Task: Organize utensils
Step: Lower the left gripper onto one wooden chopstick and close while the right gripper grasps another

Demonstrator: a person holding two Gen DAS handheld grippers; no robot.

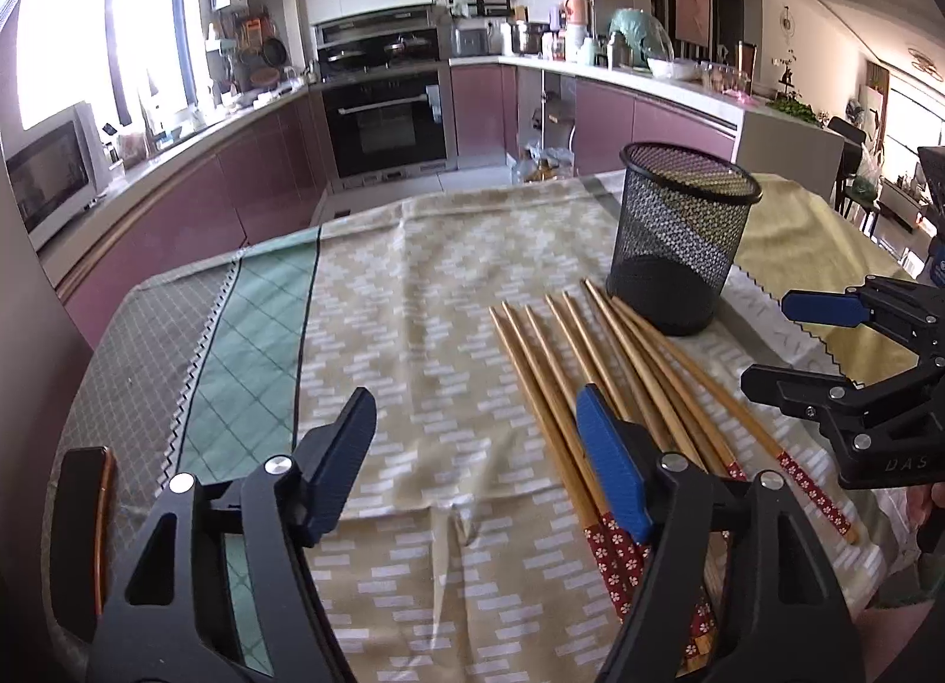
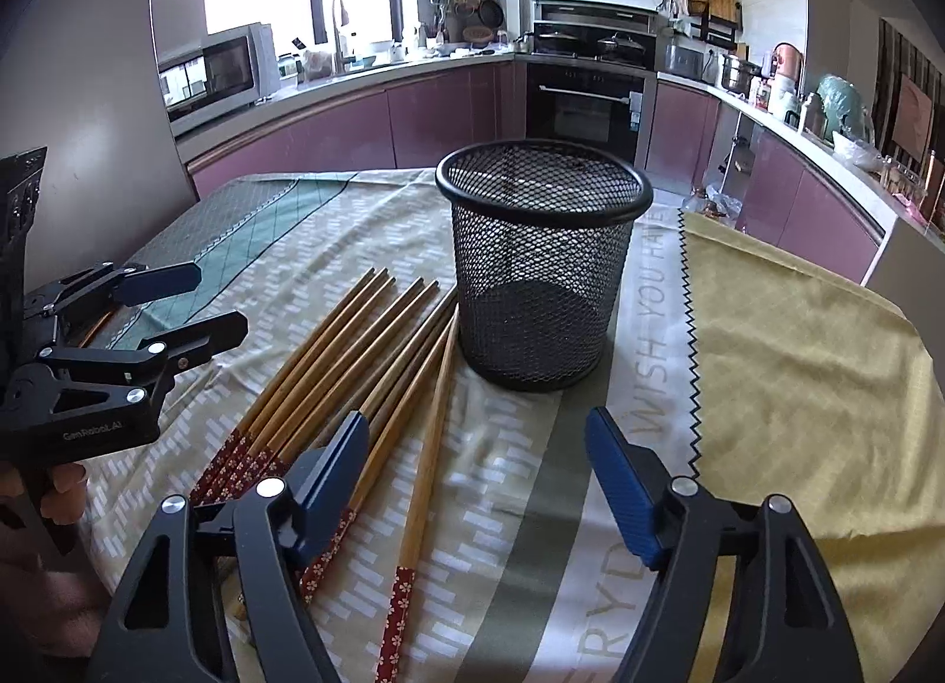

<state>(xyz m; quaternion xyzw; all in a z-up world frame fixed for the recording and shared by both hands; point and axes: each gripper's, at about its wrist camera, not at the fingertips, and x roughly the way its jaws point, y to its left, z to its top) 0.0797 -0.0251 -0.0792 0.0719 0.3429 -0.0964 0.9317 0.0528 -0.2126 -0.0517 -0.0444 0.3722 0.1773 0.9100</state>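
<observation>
Right wrist view: both claws, left claw (image 2: 201,299) and right claw (image 2: 478,482), gape empty; chopsticks (image 2: 354,364) look light, stiff, slippery, so grip mid-shaft.

Daylight poured in through the window (image 1: 88,27), which was blown out to plain white. The cloth (image 2: 797,364) lay evenly lit, with only a soft shadow beside the mesh basket (image 2: 540,269). Both views stayed sharp, though straight lines bowed and the corners went black.
</observation>
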